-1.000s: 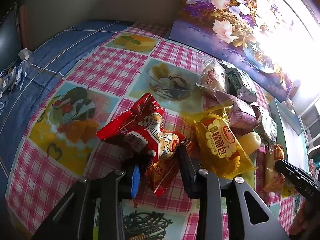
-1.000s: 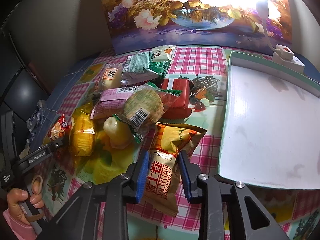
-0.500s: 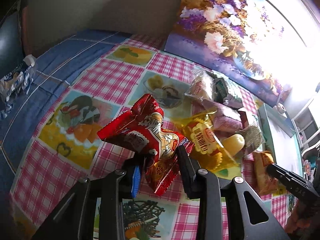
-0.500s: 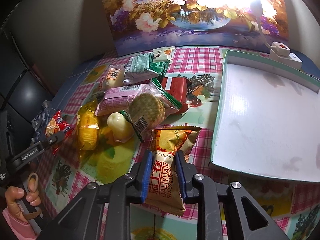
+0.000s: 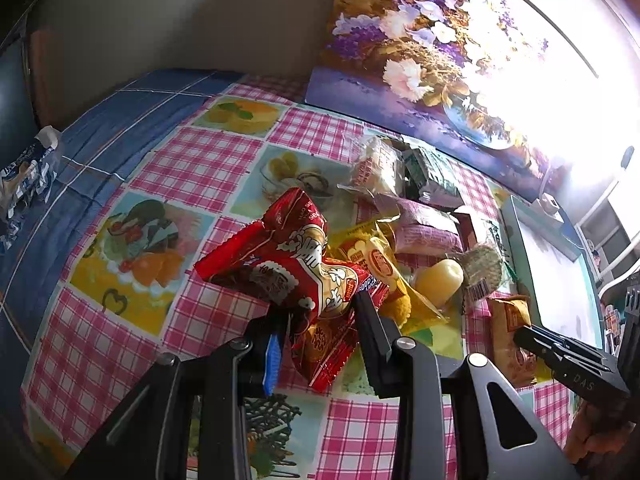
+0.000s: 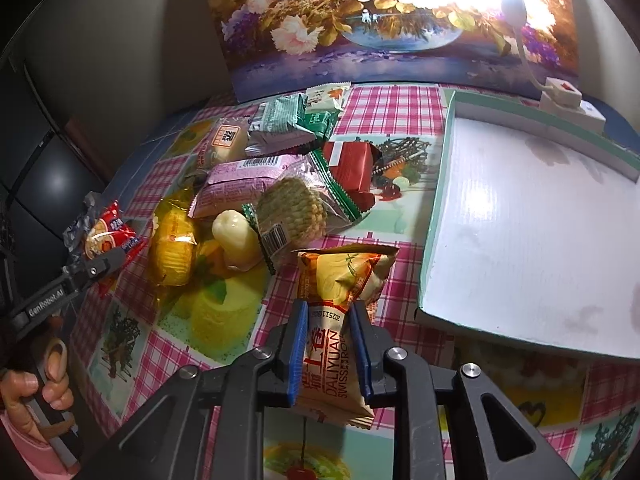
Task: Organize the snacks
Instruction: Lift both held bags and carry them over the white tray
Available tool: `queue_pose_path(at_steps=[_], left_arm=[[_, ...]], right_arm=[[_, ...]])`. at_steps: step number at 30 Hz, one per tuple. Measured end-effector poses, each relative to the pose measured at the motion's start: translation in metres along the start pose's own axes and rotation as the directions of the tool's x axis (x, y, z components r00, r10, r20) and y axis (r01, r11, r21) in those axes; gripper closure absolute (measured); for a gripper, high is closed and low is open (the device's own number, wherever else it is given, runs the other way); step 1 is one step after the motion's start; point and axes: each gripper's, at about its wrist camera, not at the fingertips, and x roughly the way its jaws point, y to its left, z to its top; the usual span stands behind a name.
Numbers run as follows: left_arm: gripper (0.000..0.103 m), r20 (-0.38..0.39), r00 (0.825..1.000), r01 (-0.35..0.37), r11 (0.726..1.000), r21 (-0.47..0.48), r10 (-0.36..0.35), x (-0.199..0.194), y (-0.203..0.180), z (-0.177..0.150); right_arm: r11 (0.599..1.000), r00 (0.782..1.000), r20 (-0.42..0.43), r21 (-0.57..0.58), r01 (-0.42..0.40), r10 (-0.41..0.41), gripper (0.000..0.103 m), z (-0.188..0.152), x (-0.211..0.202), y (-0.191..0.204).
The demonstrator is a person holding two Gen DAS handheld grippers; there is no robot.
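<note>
Left gripper [image 5: 320, 316], seen through its own wrist camera, clamps a red snack packet [image 5: 296, 268] held clear above a pink-checked, fruit-printed tablecloth [image 5: 200, 164]. Behind it a pile of snacks [image 5: 416, 220] lies on the cloth beside a shallow white tray with a green rim [image 5: 512, 232]. A large flower painting [image 5: 440, 48] leans against a plain wall, washed out by bright light at the right. Compared with a second ago, the packet sits higher over the cloth, and more of the table shows beneath it.

Right gripper [image 6: 328, 312], in its wrist view, has its blue pads pressed on an orange-and-yellow Swiss roll packet [image 6: 340, 300] that sits just beside the tray's near corner [image 6: 430, 280]; the jaws are easing open slightly. A white power strip [image 6: 568, 100] rests behind the tray. At the far left, a hand [image 6: 36, 384] in a pink sleeve works the other tool. A second earlier these jaws stood wider around the same packet.
</note>
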Motion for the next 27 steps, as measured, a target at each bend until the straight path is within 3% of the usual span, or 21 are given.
queue_pose_path(at_steps=[3,15,20,27], left_arm=[[0.068,-0.003,1.000,0.003,1.000,0.000,-0.003,0.001,0.000,-0.001],[0.068,-0.019,1.000,0.006,1.000,-0.002,-0.006,0.006,-0.001,-0.002],[0.068,-0.021,1.000,0.002,1.000,0.001,-0.002,0.006,-0.001,-0.002],[0.068,-0.021,1.000,-0.004,1.000,0.012,0.004,0.004,-0.003,-0.002]], right_arm=[[1.000,1.000,-0.008,-0.003,0.021,-0.021,0.062,0.000,0.003,0.001],[1.000,0.999,-0.039,0.009,0.024,-0.023,0.054,-0.001,0.017,0.005],[1.000,0.998,-0.059,0.020,0.008,-0.007,0.053,-0.002,0.024,0.005],[1.000,0.999,-0.047,0.012,-0.003,0.004,0.064,-0.002,0.022,0.006]])
